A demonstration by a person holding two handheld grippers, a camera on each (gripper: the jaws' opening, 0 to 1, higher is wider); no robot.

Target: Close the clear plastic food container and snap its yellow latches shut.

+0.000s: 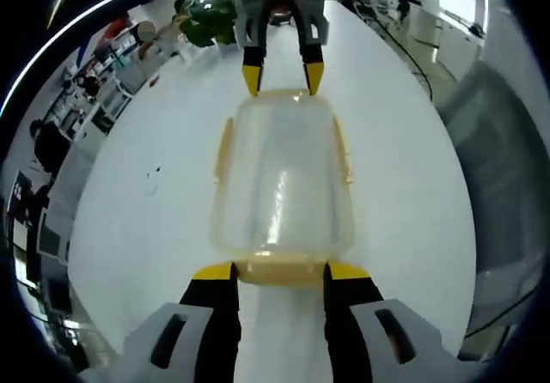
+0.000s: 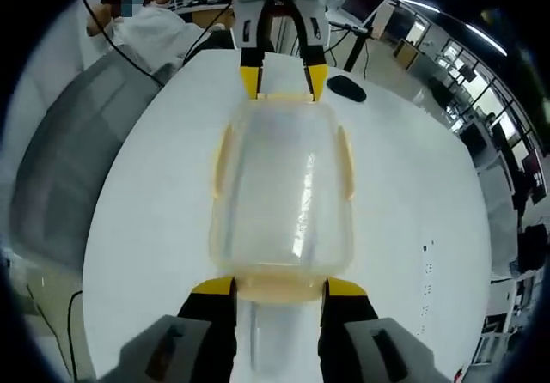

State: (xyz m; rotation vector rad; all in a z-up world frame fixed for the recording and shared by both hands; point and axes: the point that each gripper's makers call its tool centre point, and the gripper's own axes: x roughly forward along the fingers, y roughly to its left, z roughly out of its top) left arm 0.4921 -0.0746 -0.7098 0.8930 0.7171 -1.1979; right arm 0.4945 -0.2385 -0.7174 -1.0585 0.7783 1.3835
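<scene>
Both grippers — left, right — have fingers apart around the container end latches; I'd press evenly, both ends together.

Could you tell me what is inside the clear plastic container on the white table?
Nothing distinct shows through the clear plastic container; only the white table shows through its hazy walls. Glare on the lid could hide something small or flat.

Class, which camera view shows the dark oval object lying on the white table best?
The right gripper view: the dark oval object lies in plain sight on the white table, past the clear plastic food container. The left gripper view gives no sight of it.
</scene>
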